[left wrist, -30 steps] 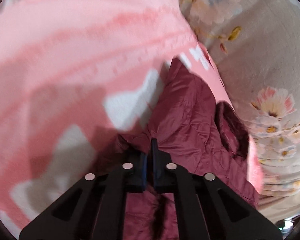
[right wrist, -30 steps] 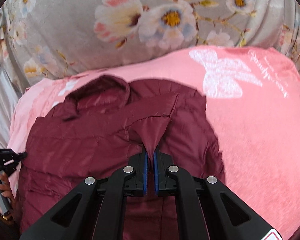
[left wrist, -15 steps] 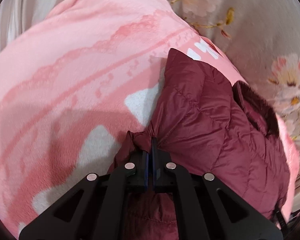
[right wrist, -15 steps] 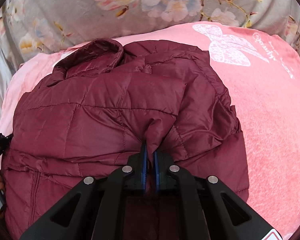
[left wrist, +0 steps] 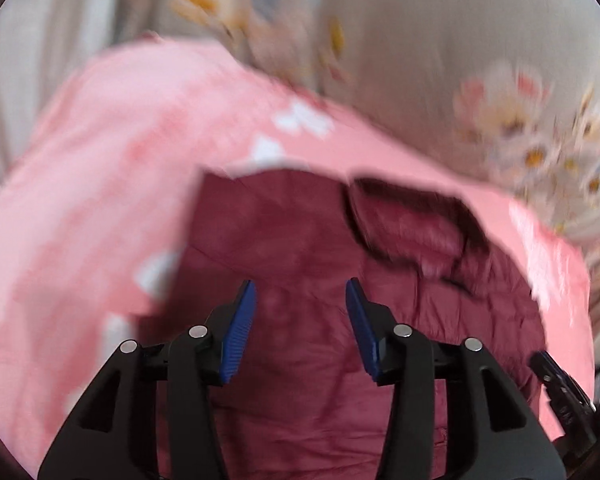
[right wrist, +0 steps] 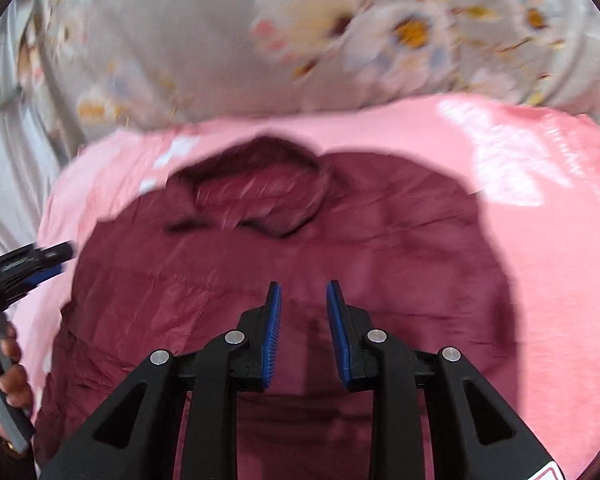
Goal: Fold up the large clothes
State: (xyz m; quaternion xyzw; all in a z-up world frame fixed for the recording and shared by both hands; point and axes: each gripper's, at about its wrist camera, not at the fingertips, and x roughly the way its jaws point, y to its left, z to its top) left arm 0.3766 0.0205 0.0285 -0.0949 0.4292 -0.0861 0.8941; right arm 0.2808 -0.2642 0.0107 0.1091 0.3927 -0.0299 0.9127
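A maroon quilted puffer jacket (left wrist: 300,248) lies folded on a pink blanket (left wrist: 100,184), its hood (left wrist: 412,224) at the far end. My left gripper (left wrist: 300,292) is open and empty just above the jacket. In the right wrist view the same jacket (right wrist: 380,248) lies flat with its hood (right wrist: 256,196) toward the back, on the pink blanket (right wrist: 540,240). My right gripper (right wrist: 303,294) is open and empty above the jacket's near part. The left gripper also shows in the right wrist view (right wrist: 40,266) at the jacket's left edge. Both views are motion-blurred.
A grey floral bedcover (right wrist: 340,40) rises behind the blanket and also shows in the left wrist view (left wrist: 500,92). The person's hand (right wrist: 8,364) grips the left tool's handle. Part of the right tool (left wrist: 556,380) shows at the jacket's right edge.
Both grippers have let go of the jacket fabric and opened. The folded jacket now lies flat on the blanket, and both grippers have drawn back from it.
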